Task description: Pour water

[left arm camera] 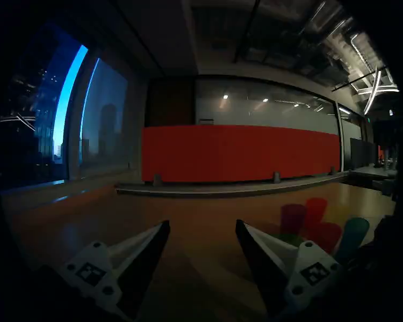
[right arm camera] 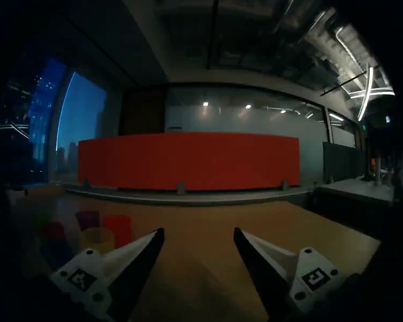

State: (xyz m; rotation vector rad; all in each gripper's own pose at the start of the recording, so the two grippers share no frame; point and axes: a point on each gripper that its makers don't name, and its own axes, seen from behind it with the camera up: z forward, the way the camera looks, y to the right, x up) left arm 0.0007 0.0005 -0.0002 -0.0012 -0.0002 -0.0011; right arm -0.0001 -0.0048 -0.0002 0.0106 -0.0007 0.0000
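Observation:
In the left gripper view, my left gripper point(left arm camera: 201, 228) is open over a wooden table point(left arm camera: 201, 214), with nothing between its fingers. A cluster of coloured plastic cups stands to its right: a purple cup point(left arm camera: 293, 217), a red cup point(left arm camera: 315, 212), another red cup point(left arm camera: 328, 236) and a teal cup point(left arm camera: 353, 236). In the right gripper view, my right gripper point(right arm camera: 199, 233) is also open and empty. Cups stand to its left: a red cup point(right arm camera: 118, 228), a yellow cup point(right arm camera: 97, 239), a purple cup point(right arm camera: 87, 219) and darker ones behind.
A red divider panel point(right arm camera: 188, 160) runs across the far edge of the table on a grey rail. Dark windows point(left arm camera: 67, 123) are at the left. Another desk point(right arm camera: 357, 190) stands at the right. The room is dim.

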